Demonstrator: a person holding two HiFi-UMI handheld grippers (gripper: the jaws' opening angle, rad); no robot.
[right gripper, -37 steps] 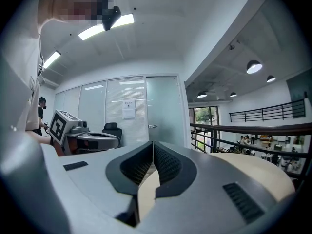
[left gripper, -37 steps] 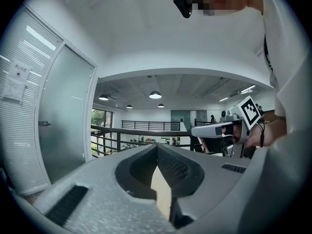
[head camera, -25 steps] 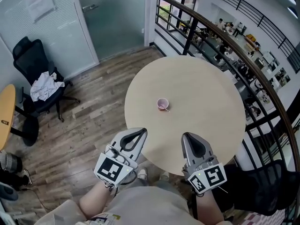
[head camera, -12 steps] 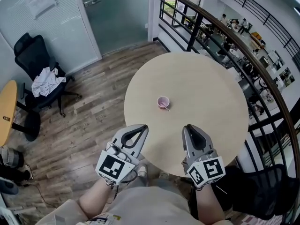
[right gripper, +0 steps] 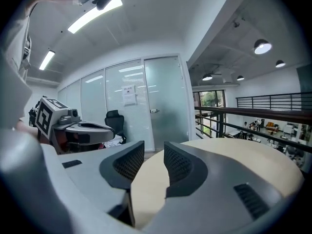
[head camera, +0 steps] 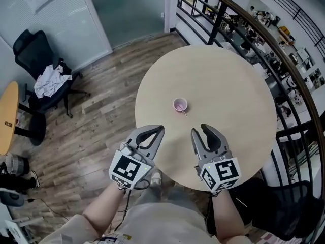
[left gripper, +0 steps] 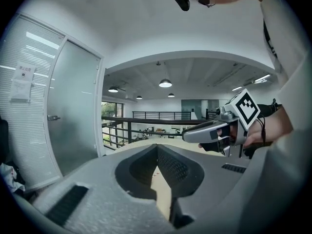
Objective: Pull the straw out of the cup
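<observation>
Straw (head camera: 184, 112), a thin pale sliver almost too small to make out, pokes over the rim of a small round pink cup (head camera: 180, 104) at the cup's 5 o'clock side. The cup stands upright on a round beige wooden table (head camera: 228, 85), a little toward 10 o'clock from the tabletop's centre, with bare surface all round it. Neither tool touches it. At 5 o'clock from the cup, near the table's edge closest to the person, hangs the grey two-jaw right gripper (head camera: 199, 131). Its jaws have just been opening and now stand well apart, and the right gripper view (right gripper: 154, 155) shows only bare tabletop between the ribbed black pads (right gripper: 127, 165). At 7 o'clock from the cup, over the table's rim, is the grey two-jaw left gripper (head camera: 158, 130). Its jaws meet at the tips and clasp nothing, as the left gripper view (left gripper: 157, 150) shows. Each gripper carries a cube with black-and-white square markers at its rear. Beyond the table, a curved black metal railing (head camera: 244, 39) runs from 12 to 3 o'clock. Brown wooden plank floor (head camera: 101, 111) lies at 9 o'clock. A black office chair (head camera: 33, 55) with a crumpled white cloth (head camera: 51, 80) on its seat stands at 10 o'clock, before a frosted glass wall (head camera: 127, 9).
</observation>
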